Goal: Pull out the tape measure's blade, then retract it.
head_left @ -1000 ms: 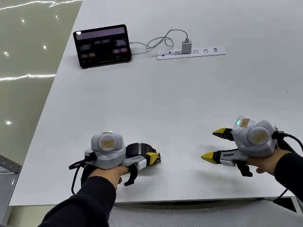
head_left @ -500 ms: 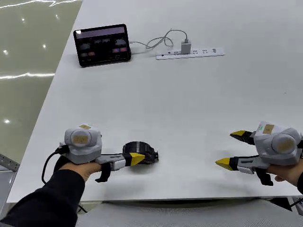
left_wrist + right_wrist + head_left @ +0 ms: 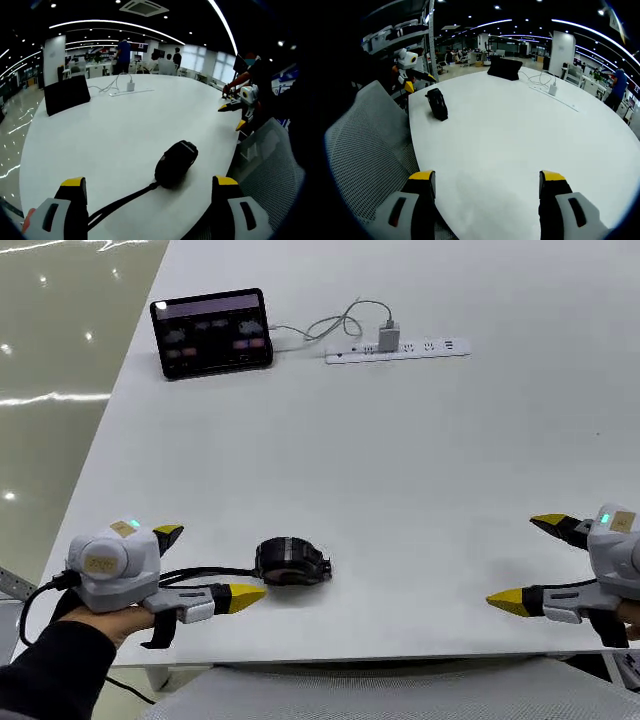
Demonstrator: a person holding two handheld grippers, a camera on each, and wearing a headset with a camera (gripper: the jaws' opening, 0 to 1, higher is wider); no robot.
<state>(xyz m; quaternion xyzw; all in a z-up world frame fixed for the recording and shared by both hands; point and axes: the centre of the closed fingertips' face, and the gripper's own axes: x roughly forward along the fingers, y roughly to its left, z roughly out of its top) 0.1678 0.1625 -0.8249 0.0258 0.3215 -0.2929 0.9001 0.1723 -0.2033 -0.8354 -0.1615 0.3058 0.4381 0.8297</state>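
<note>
L gripper (image 3: 209,563), R gripper (image 3: 525,560) both wide; tape measure (image 3: 290,562) free near table's (image 3: 400,460) front edge. L should clamp case squarely.

Head view looks down; the gripper views face each other, sharing the tape measure (image 3: 290,561).

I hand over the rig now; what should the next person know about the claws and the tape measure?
Left claw: open, empty, beside the tape measure, apart from its case.
Right claw: open, empty, far to the right.
Tape measure: lying on the table near the front edge, no blade showing.
Done or not: cannot tell. If not, grip case, pull blade, retract.
</note>
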